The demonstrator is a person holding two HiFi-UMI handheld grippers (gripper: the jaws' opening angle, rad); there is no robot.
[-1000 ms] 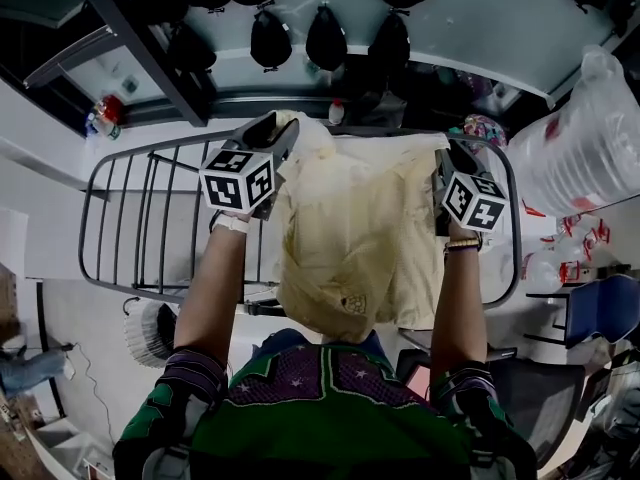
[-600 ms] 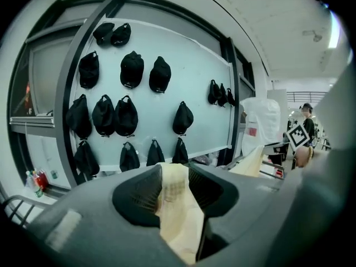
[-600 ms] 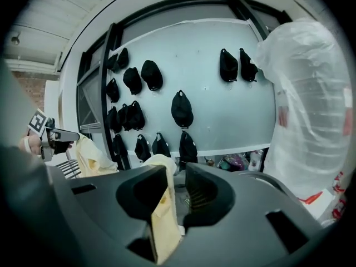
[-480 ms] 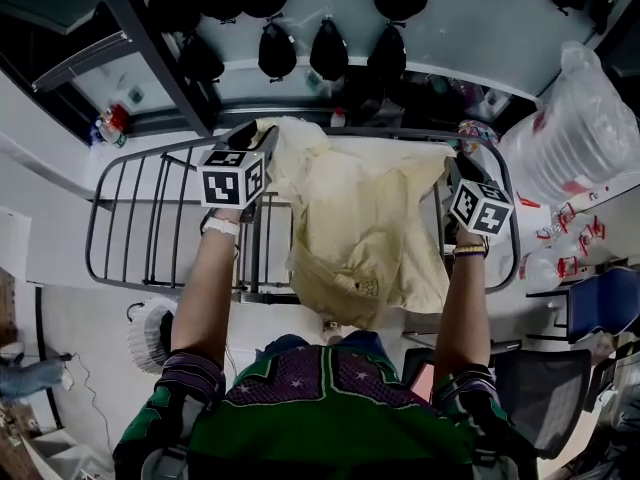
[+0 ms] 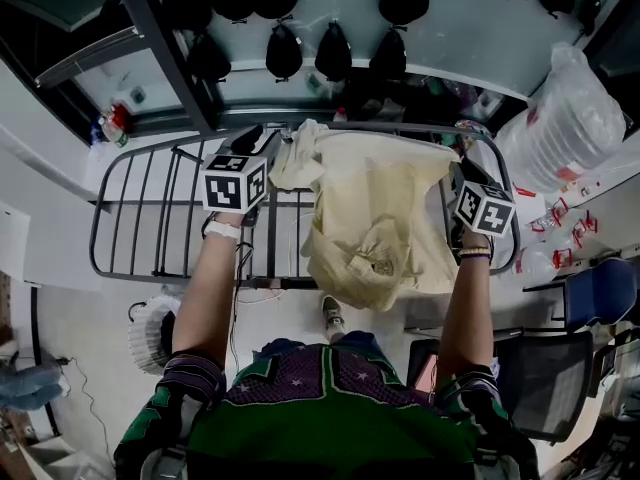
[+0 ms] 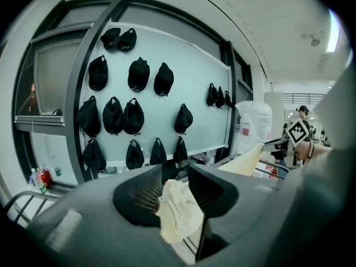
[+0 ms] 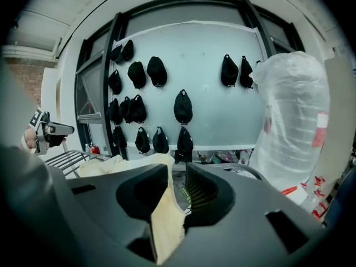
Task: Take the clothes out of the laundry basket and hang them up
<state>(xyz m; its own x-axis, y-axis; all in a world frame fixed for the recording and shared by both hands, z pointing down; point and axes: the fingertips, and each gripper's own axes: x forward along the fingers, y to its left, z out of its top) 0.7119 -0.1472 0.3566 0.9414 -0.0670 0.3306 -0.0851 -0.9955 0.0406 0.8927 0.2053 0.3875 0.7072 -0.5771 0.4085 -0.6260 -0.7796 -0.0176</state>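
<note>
This looks like an office or workplace interior with a laundry corner set up in it, not a home. A pale wall panel [image 5: 470,18] held in a dark metal frame [image 5: 165,53] carries rows of identical black caps [image 5: 284,50], hung like stock or props. Before it stands a wire drying rack [image 5: 160,204] with a pale yellow garment [image 5: 380,198] over it, on a bare light floor [image 5: 70,318]. A blue chair [image 5: 600,303] and a black mesh office chair [image 5: 545,383] stand at one side, near a big clear plastic bag [image 5: 560,118] stuffed full. Small bottles [image 5: 112,123] sit on a ledge, and the left gripper view shows a strip ceiling light [image 6: 332,32] over an open hall.
</note>
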